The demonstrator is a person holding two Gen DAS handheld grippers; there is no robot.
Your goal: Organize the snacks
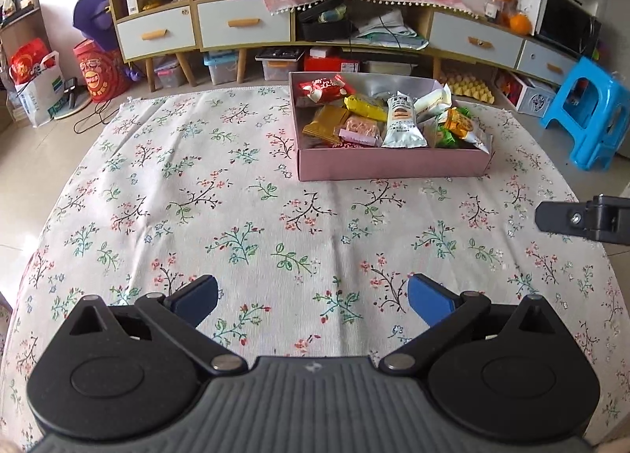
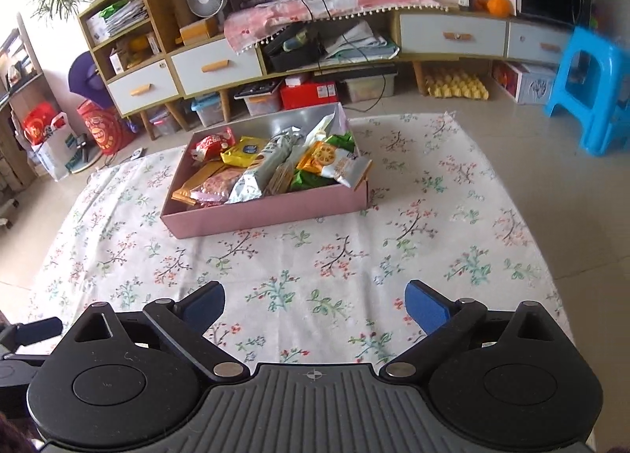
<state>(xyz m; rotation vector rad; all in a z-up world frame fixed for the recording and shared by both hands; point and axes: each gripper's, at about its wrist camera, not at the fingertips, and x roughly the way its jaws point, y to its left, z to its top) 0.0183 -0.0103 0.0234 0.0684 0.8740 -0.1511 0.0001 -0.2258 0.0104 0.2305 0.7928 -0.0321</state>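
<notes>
A pink box (image 1: 393, 163) stands on the floral cloth (image 1: 236, 209), full of wrapped snacks: a red packet (image 1: 323, 89), a yellow one (image 1: 364, 106), a tall white one (image 1: 403, 122) and an orange one (image 1: 458, 124). My left gripper (image 1: 313, 291) hangs open over bare cloth, well short of the box, with nothing between its fingers. In the right wrist view the same box (image 2: 267, 213) lies ahead to the left, and my right gripper (image 2: 315, 295) is open and empty too. One black finger (image 1: 567, 217) of the right gripper shows at the left view's right edge.
The cloth covers a low surface with tiled floor around it. A blue plastic stool (image 1: 590, 114) stands at the right. Behind the box runs a long cabinet (image 1: 244, 22) with storage bins and a yellow egg tray (image 1: 472, 89) beneath it. Red bags (image 1: 98, 75) sit at the back left.
</notes>
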